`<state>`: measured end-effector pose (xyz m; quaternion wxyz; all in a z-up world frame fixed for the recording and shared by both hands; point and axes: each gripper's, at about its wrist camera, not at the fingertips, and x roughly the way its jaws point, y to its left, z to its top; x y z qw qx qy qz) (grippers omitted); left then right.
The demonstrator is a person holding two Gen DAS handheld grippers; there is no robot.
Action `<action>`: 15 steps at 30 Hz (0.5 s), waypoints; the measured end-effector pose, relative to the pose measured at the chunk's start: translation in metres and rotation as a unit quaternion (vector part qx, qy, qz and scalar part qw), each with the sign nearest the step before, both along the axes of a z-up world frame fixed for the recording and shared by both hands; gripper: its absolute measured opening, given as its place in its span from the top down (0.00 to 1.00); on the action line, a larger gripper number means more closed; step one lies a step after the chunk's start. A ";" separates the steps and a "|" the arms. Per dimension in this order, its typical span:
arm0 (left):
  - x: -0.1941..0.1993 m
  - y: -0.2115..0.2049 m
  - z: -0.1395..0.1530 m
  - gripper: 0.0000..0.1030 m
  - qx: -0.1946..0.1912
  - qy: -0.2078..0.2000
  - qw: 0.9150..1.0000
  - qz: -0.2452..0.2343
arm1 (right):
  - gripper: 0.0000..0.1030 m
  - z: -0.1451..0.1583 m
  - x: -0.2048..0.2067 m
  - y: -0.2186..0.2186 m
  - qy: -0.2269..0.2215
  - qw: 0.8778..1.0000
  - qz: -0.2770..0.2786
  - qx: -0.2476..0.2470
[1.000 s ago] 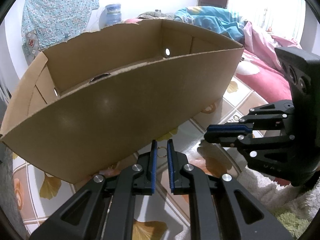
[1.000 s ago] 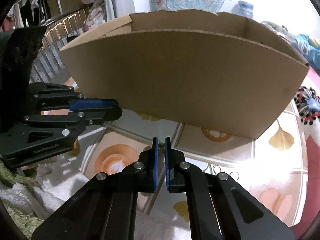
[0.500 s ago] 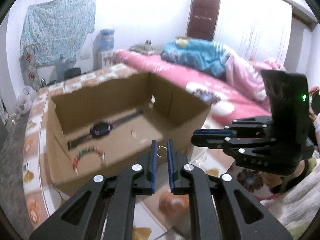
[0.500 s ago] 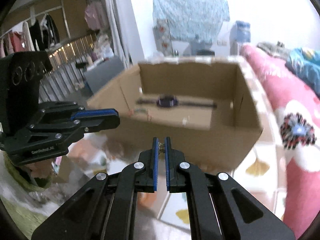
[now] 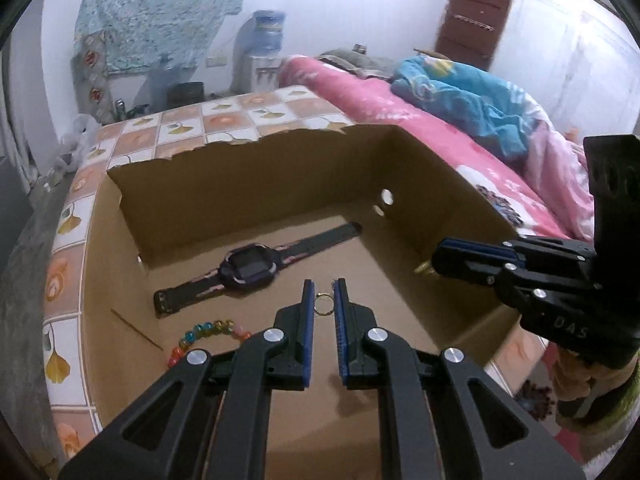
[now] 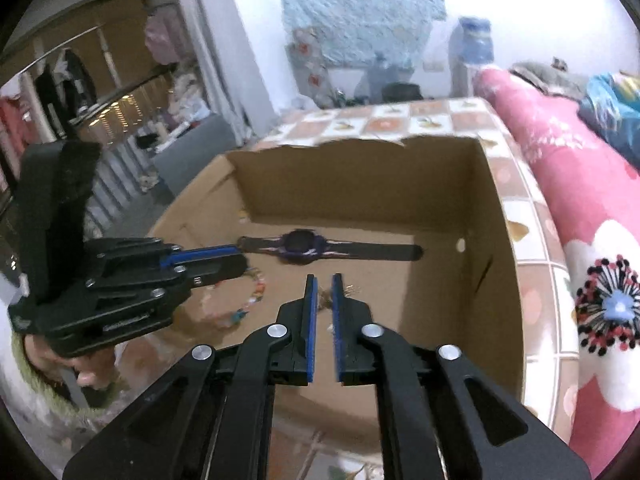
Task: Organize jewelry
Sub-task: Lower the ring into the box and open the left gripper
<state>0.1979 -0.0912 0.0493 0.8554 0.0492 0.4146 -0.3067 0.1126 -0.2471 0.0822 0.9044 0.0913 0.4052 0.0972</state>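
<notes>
An open cardboard box (image 5: pixel 440 184) (image 6: pixel 500 220) holds a dark watch (image 5: pixel 248 268) (image 6: pixel 302 246) and a coloured bead bracelet (image 5: pixel 208 330) (image 6: pixel 256 284). My left gripper (image 5: pixel 323 284) hangs over the box's near side, shut on a small gold ring (image 5: pixel 323 305). It also shows in the right wrist view as the left gripper (image 6: pixel 240 260). My right gripper (image 6: pixel 324 280) hovers over the box beside it. Its jaws are starting to open, with a small gold earring (image 6: pixel 327 298) still at the pads. In the left wrist view the right gripper (image 5: pixel 438 254) has a gold bit at its tip.
The box stands on a tile-patterned floor (image 5: pixel 224 116). A pink flowered bed (image 6: pixel 580 184) (image 5: pixel 400 112) runs along the right. A water dispenser (image 5: pixel 266 40) stands at the back wall. Clothes racks (image 6: pixel 80 92) are at the left. A hand (image 6: pixel 88 376) holds the left gripper.
Both grippers rose from low beside the box's outer front wall to above its open top. The watch and the bracelet inside have come into view. Each gripper kept its gold piece.
</notes>
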 end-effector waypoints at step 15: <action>-0.004 0.038 0.024 0.87 -0.069 -0.002 0.997 0.037 | 0.66 0.041 -0.027 -0.042 -0.064 0.996 -0.046 0.038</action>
